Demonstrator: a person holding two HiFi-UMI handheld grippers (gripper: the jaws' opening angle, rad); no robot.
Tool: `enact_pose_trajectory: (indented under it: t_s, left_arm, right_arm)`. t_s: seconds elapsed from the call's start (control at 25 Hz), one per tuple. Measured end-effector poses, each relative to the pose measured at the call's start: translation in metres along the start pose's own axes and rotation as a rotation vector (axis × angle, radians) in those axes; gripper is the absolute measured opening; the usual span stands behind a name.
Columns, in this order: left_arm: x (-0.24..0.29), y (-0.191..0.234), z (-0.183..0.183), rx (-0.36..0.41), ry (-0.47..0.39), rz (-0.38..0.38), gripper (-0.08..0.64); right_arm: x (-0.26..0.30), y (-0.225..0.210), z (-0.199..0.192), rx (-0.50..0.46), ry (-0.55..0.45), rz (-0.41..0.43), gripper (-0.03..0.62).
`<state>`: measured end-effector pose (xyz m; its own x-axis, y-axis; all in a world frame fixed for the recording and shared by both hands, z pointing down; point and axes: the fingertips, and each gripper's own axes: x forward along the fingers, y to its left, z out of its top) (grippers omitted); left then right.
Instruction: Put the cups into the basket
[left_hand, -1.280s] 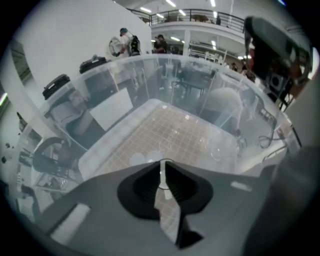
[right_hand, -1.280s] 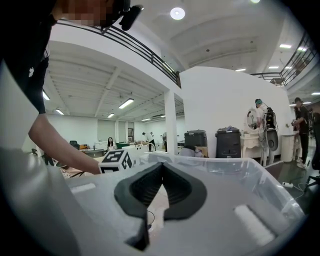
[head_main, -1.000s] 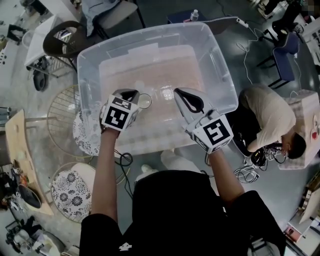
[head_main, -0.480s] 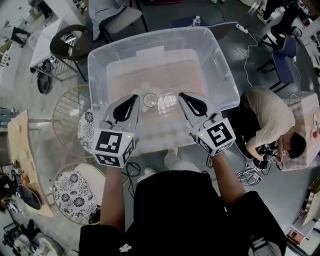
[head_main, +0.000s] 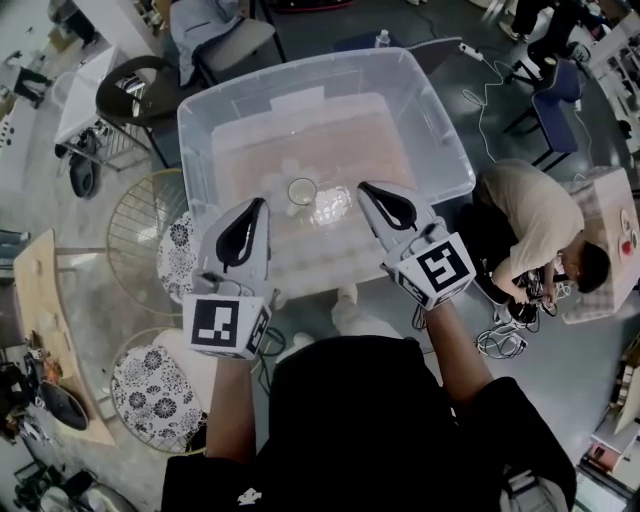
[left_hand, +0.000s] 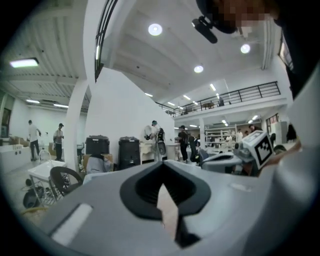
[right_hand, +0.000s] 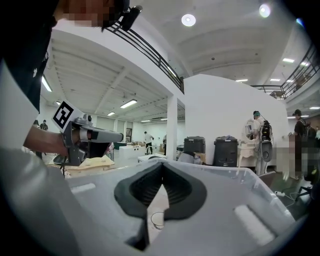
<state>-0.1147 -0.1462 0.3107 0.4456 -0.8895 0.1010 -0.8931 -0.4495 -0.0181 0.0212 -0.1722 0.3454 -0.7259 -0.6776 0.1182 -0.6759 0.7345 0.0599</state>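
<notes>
cup: a clear cup stands upright, mouth up, on the floor of the basket, toward its near side
neighbour: a second clear shape sits just beside it on the right. It's probably another cup, but it's too glassy to be sure
left gripper: the left gripper has its jaws pressed together with nothing between them, and it's held level over the basket's near-left edge
right gripper: the right gripper is closed up and empty too. Its own view catches the cup's rim low down, through the slit under the jaws
key relation: the cup lies ahead of both tips, between them and below. The left tip is a bit nearer to it, and the right tip is closer to the second clear shape
axis: the cup is upright, so there's no lying long side to line up with
progress guess: no cup shows outside the basket, so this looks done or close to it
next move guess: grabbing that cup again would mean opening up first, then tipping down from above
</notes>
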Motion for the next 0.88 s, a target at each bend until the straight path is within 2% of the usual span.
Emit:
enact_pose_trajectory:
  t_s: [0.12,0.28,0.4,0.52,0.6,0.68,0.88]
  left_arm:
    - [-0.013,-0.004,0.009,0.014,-0.049,-0.003,0.008]
    - [-0.024,-0.009,0.012,-0.012,-0.086,-0.029,0.008]
    - [-0.030,-0.017,0.012,-0.005,-0.085,-0.051,0.008]
    - [-0.032,-0.025,0.008,-0.011,-0.078,-0.076,0.008]
    - [-0.033,-0.028,0.004,-0.032,-0.071,-0.087,0.008]
    - [-0.034,-0.030,0.001,-0.047,-0.065,-0.089,0.008]
    - [-0.035,-0.038,-0.003,-0.033,-0.042,-0.102,0.008]
  right_arm:
    - [-0.016,-0.006,-0.001,0.007,0.010,-0.047,0.000]
    - [-0.038,-0.013,-0.009,0.026,0.038,-0.118,0.002]
    - [-0.057,-0.022,-0.035,0.078,0.102,-0.183,0.001]
    - [-0.078,-0.029,-0.078,0.134,0.214,-0.236,0.002]
    - [-0.087,-0.025,-0.111,0.138,0.300,-0.234,0.002]
    - [-0.090,-0.017,-0.144,0.124,0.390,-0.206,0.033]
    - [-0.085,-0.002,-0.224,0.034,0.617,-0.121,0.057]
